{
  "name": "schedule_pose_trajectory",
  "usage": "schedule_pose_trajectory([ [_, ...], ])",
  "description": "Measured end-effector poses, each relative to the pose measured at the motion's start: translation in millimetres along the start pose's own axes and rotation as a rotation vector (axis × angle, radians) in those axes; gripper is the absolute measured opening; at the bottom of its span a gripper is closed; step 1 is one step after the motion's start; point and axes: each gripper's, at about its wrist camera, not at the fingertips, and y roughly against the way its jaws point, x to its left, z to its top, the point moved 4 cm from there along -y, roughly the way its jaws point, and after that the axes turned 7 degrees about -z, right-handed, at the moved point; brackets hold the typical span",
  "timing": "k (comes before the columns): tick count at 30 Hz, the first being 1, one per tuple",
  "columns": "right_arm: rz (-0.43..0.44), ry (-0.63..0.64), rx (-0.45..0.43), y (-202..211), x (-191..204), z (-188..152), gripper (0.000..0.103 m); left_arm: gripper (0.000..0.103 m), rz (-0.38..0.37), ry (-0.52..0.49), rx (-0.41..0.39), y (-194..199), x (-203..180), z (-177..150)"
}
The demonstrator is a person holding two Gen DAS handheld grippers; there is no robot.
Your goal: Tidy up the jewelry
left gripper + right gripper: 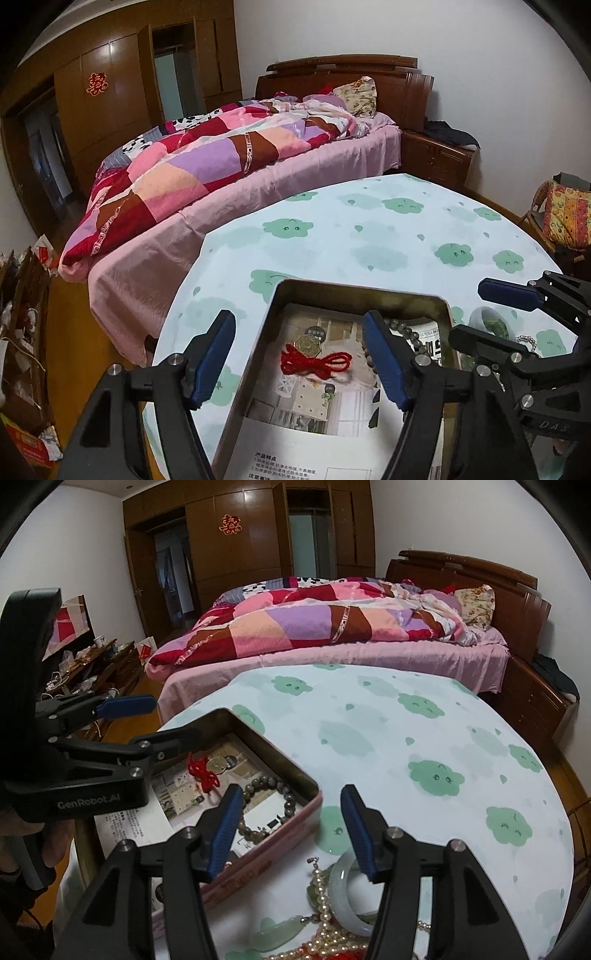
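An open metal tin (354,290) with a pink outer wall (280,838) stands on the table, lined with a printed leaflet. Inside lie a red cord with a gold pendant (314,362) (201,771) and a grey bead bracelet (266,801) (406,334). My left gripper (297,325) (162,720) hangs open above the tin, with the cord lying loose below it. My right gripper (291,797) (491,314) is open over the tin's near corner and holds nothing. Right of the tin, on the cloth, are a pale jade bangle (343,893), a pearl necklace (325,915) and a green jade pendant (277,932).
The round table (406,720) wears a white cloth with green clouds. A bed with a patchwork quilt (314,627) stands just behind it, with a wooden nightstand (436,155) beside it. A cluttered desk (92,657) lies left and a cushioned chair (561,218) right.
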Motion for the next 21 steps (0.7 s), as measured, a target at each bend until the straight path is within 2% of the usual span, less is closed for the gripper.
schedule_pose_trajectory([
  [10, -0.015, -0.016, -0.005, 13.7, -12.2, -9.0, 0.061, 0.071, -0.005, -0.019, -0.009, 15.4, -22.3, -11.5],
  [21, -0.122, -0.134, 0.046, 54.1, -68.9, -63.5, 0.065, 0.071, -0.083, -0.088, -0.051, 57.6, -79.0, -40.8],
])
